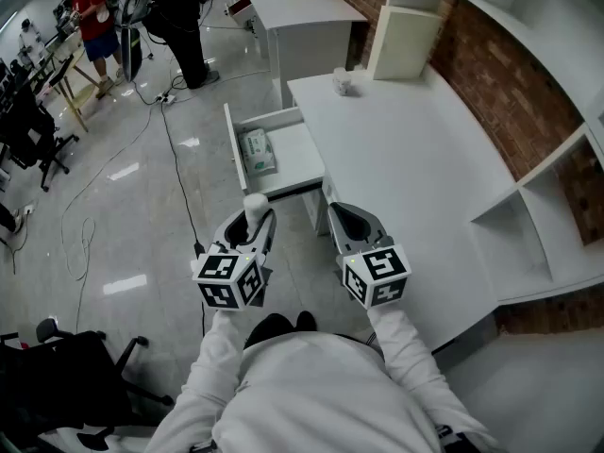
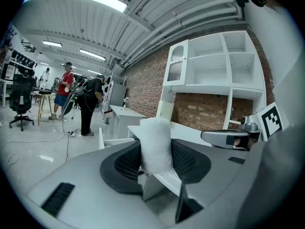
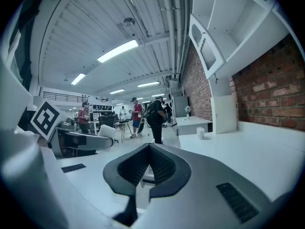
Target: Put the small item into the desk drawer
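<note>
The small item (image 1: pixel 255 204) is a white, bubble-wrapped roll. It stands upright between the jaws of my left gripper (image 1: pixel 253 217), which is shut on it, and it fills the middle of the left gripper view (image 2: pixel 156 144). This gripper hovers over the floor just in front of the open desk drawer (image 1: pixel 229 140). To its right, at the desk's front corner, my right gripper (image 1: pixel 351 217) has its jaws together with nothing between them (image 3: pixel 150 151). The right gripper view also shows the held item (image 3: pixel 107 131) at the left.
A wrapped packet (image 1: pixel 257 151) lies in the drawer. On the white desk (image 1: pixel 406 159) are a small cup (image 1: pixel 343 83) and a leaning white panel (image 1: pixel 401 41). Shelving (image 1: pixel 528 215) lines the brick wall. People stand at the far left; cables cross the floor.
</note>
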### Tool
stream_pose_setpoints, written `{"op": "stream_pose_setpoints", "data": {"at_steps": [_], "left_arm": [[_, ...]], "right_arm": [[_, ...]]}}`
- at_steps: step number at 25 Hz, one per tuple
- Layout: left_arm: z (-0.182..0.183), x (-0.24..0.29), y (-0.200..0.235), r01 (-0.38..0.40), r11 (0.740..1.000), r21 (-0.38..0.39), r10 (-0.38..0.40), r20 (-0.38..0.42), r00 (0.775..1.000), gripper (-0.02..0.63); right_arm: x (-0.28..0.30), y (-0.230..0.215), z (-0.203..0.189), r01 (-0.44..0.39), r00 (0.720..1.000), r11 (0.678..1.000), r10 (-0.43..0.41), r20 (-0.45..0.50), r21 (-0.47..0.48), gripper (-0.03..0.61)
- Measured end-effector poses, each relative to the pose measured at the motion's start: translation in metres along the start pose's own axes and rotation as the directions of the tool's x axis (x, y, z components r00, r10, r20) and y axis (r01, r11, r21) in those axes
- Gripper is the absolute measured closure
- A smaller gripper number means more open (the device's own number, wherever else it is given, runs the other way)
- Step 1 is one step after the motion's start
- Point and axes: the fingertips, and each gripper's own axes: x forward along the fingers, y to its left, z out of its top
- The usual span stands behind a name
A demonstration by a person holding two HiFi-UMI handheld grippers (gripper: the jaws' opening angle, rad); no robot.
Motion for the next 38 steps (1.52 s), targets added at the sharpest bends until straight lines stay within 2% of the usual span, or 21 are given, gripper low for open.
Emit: {"op": "stream_pose_setpoints", "data": {"at_steps": [9,20,26,38], "left_arm": [[-0.005,0.0,-0.001,-0.001,1.0,-0.005,0.001,-0.014,1.0,0.433],[0.003,0.021,0.014,-0.013,1.0,-0.008,0.013,-0.019,1.0,0.433],[0.016,0.061,0.041,-0.016,1.0,-0.009,0.016,-0.016,1.0,0.433],[0.068,0.178,0.107,0.031,0.999,-0.02,-0.032,-0.023,0.999,0.433]], "right_arm": [[-0.002,0.001,-0.002,-0.017,1.0,1.0,0.017,0.008,0.023,0.551],[0.011,-0.014,0.004,0.013,1.0,0.999,-0.014,0.017,0.048,0.551],[0.048,-0.035,0.014,0.036,0.999,0.998,-0.037,0.016,0.055,0.551],[0.152,-0.099,0.06,0.124,0.991,0.988,-0.129,0.047,0.095,0.551]]}}
